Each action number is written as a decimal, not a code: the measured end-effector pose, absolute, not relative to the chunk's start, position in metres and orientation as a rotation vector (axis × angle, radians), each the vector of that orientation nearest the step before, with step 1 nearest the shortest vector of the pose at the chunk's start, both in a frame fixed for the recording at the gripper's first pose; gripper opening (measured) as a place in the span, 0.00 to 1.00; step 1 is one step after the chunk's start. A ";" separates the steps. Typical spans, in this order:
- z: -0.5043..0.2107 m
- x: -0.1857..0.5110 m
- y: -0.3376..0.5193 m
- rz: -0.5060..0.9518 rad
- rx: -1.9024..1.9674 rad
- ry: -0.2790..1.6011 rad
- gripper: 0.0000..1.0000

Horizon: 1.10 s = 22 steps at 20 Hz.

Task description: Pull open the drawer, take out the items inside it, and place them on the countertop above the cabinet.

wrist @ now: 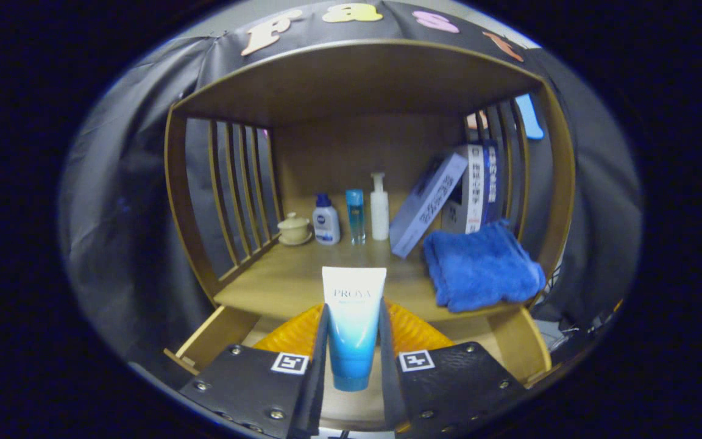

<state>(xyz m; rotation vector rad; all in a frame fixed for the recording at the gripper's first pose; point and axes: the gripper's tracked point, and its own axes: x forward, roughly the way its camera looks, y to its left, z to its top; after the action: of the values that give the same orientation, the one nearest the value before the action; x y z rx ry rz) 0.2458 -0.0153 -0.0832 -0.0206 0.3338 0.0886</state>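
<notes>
Gripper: the gripper [353,366] is nearest, both fingers [253,381] pressed on the sides of a white-and-blue tube [352,323], which stands cap-down between them.
Tube: held over the open drawer [214,335], its top end level with the front edge of the table [290,277].
Drawer: pulled out below the table; something orange and ribbed [299,332] lies in it behind the fingers, what it is I cannot tell.
Table: bare wood just beyond the tube; a blue cloth [479,268] lies to the right, with bottles [354,216], a lidded cup [294,229] and leaning boxes [427,204] at the back.
Step in hand: judged to be carrying the tube up onto the table.
How to do it well: lift until the cap clears the table edge, move forward to the bare patch left of the cloth, well short of the bottles, lower until the tube rests, then let go.
</notes>
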 end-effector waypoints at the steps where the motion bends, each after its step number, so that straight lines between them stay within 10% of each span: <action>1: -0.076 0.252 -0.014 0.085 -0.014 0.320 0.40; 22: -0.177 0.385 -0.023 -0.083 0.032 0.492 0.42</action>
<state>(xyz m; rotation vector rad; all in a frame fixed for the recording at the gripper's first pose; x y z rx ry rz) 0.3852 -0.0226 -0.1768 0.0317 0.4918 -0.0828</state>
